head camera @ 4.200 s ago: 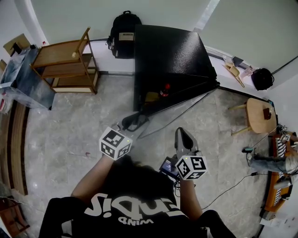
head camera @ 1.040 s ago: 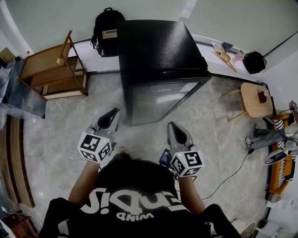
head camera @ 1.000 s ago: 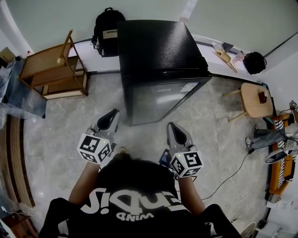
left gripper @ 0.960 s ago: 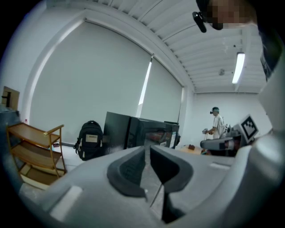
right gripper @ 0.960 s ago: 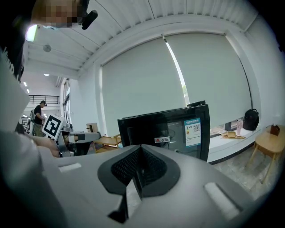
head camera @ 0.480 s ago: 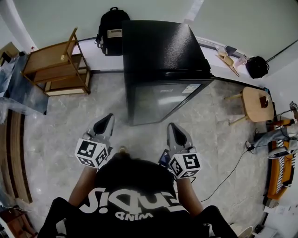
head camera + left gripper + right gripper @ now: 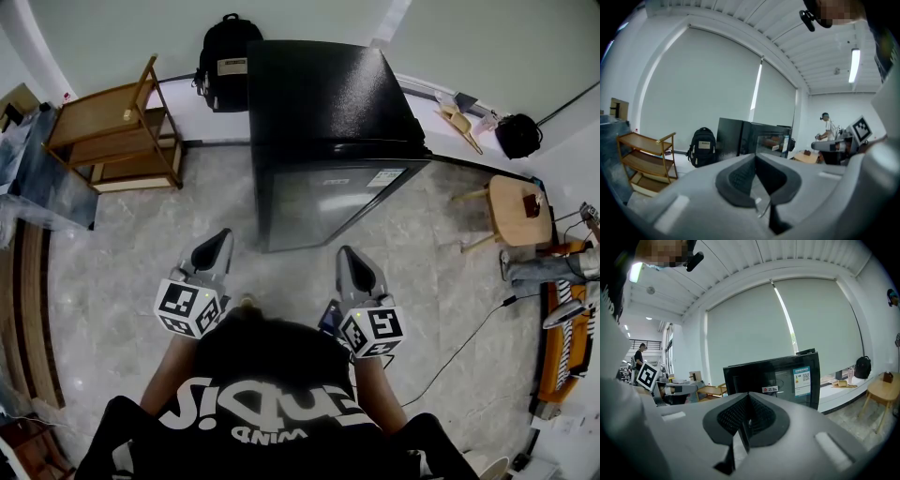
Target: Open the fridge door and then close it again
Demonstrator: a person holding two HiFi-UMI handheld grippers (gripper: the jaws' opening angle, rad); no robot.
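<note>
The black fridge (image 7: pixel 328 112) stands against the far wall, and its glass door (image 7: pixel 319 206) is shut flat against the cabinet. My left gripper (image 7: pixel 217 242) hovers over the floor short of the door's left side, shut and holding nothing. The right gripper (image 7: pixel 349 258) is held level with it, short of the door's right side, also shut and empty. In the left gripper view the pads (image 7: pixel 755 157) meet, with the fridge (image 7: pixel 754 140) a step ahead. The right gripper view shows its closed gripper (image 7: pixel 748 397) before the labelled door (image 7: pixel 787 380).
A wooden shelf rack (image 7: pixel 112 131) stands left of the fridge, with a black backpack (image 7: pixel 228 56) between them by the wall. A small round wooden table (image 7: pixel 514 211) and another black bag (image 7: pixel 518 136) are at the right. A cable (image 7: pixel 469 328) runs over the floor.
The fridge door, ajar a few seconds ago, is shut. Over the last second the left gripper drew slightly back toward the person. The right gripper has stayed where it was.
</note>
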